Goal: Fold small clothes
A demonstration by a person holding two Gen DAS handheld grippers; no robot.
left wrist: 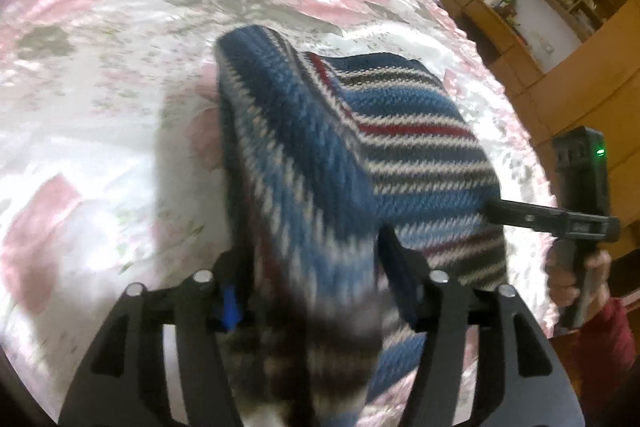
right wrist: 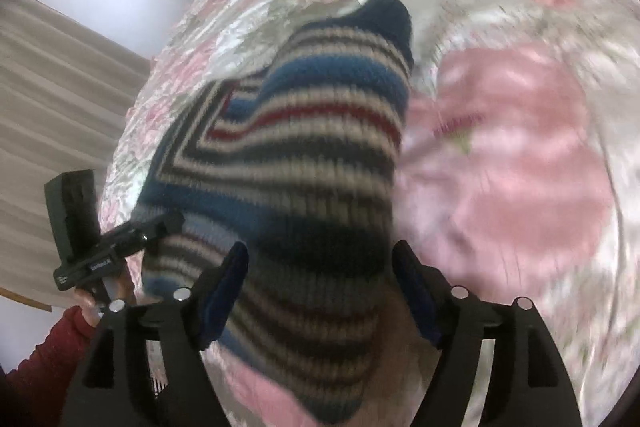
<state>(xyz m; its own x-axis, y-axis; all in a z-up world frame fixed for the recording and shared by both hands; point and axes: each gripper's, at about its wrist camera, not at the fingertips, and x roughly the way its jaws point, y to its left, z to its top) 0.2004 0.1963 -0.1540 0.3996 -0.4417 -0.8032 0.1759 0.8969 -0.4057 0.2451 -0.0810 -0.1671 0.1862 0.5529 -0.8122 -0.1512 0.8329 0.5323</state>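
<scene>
Both my tongs, left gripper (left wrist: 316,267) and right gripper (right wrist: 320,267), clamp striped knit sweater (left wrist: 400,147) (blue, white, red), lifted above floral bedspread (left wrist: 100,87), near its edge.

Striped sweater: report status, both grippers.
Left gripper and right gripper both shut on striped sweater. Sweater lifted above floral bedspread. Nothing obstructing.
</scene>
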